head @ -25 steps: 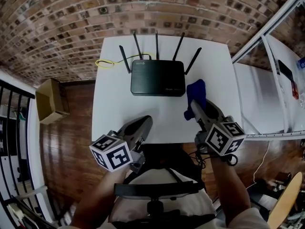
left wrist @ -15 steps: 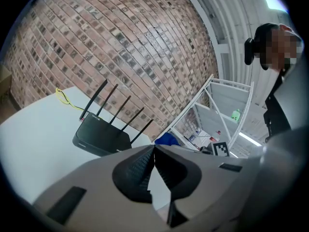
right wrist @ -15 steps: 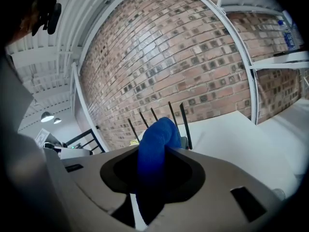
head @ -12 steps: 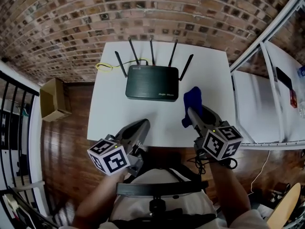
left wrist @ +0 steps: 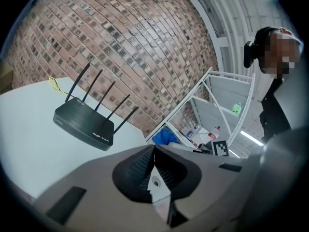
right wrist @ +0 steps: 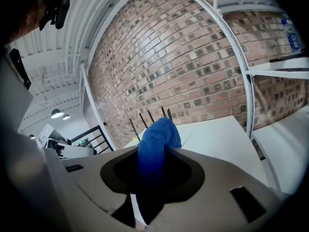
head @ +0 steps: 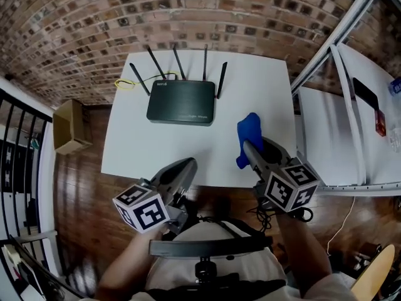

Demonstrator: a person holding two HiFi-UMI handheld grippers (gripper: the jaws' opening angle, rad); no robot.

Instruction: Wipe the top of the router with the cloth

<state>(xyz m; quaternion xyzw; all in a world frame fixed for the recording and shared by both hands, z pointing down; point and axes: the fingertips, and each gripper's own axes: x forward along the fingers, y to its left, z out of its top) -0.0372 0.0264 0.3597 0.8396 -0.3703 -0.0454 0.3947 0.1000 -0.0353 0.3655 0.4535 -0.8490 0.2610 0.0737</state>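
Observation:
A black router (head: 181, 110) with several upright antennas lies at the back of the white table (head: 131, 149); the left gripper view shows the router (left wrist: 83, 125) at the left. My right gripper (head: 250, 150) is shut on a blue cloth (head: 248, 137), which it holds above the table's right front part, well to the right of the router. In the right gripper view the cloth (right wrist: 154, 151) stands up between the jaws and hides most of the router. My left gripper (head: 185, 168) hangs shut and empty over the table's front edge.
A yellow cable (head: 127, 83) loops behind the router. A brick wall (head: 188, 17) stands behind the table. A white metal rack (head: 351, 118) stands to the right. A cardboard box (head: 67, 127) sits on the wooden floor at the left.
The view has swung, so the table and router now sit further left. Both grippers stay near the front edge, and the right one still holds the cloth.

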